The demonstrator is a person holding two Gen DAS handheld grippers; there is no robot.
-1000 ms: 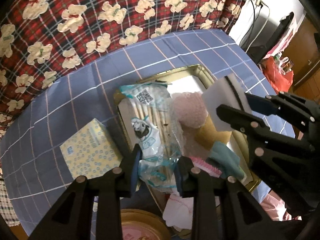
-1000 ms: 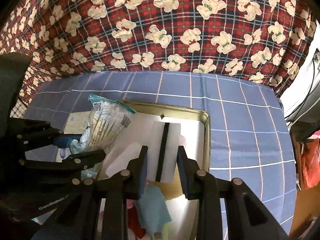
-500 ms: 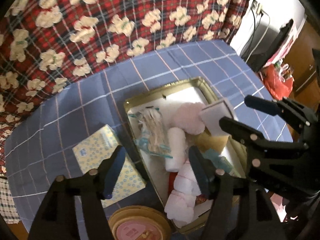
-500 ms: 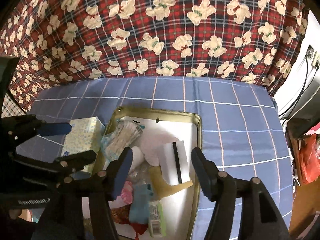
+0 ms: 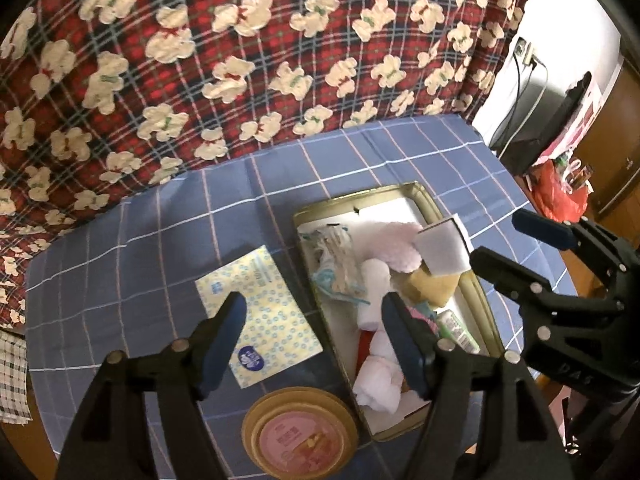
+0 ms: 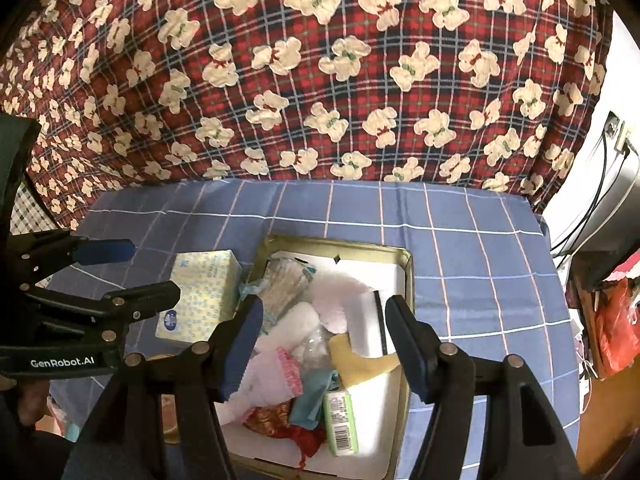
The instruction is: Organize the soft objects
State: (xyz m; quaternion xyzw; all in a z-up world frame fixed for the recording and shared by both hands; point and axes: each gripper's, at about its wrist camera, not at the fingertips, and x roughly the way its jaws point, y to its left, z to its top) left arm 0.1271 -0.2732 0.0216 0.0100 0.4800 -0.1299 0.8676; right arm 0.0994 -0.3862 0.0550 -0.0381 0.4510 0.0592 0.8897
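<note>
Right wrist view: gold tray (image 6: 407,264) holds sponge (image 6: 368,326), pink puff (image 6: 338,300).

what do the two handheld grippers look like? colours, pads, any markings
Both match: the left gripper and right gripper have matte black plastic bodies with long tapering fingers, silver rivet heads along them, and dark blue ribbed pads on the inner faces. Seen from the right wrist view, the left gripper's body carries white "GenRobot.AI" lettering. No cables or sleeves show.
</note>
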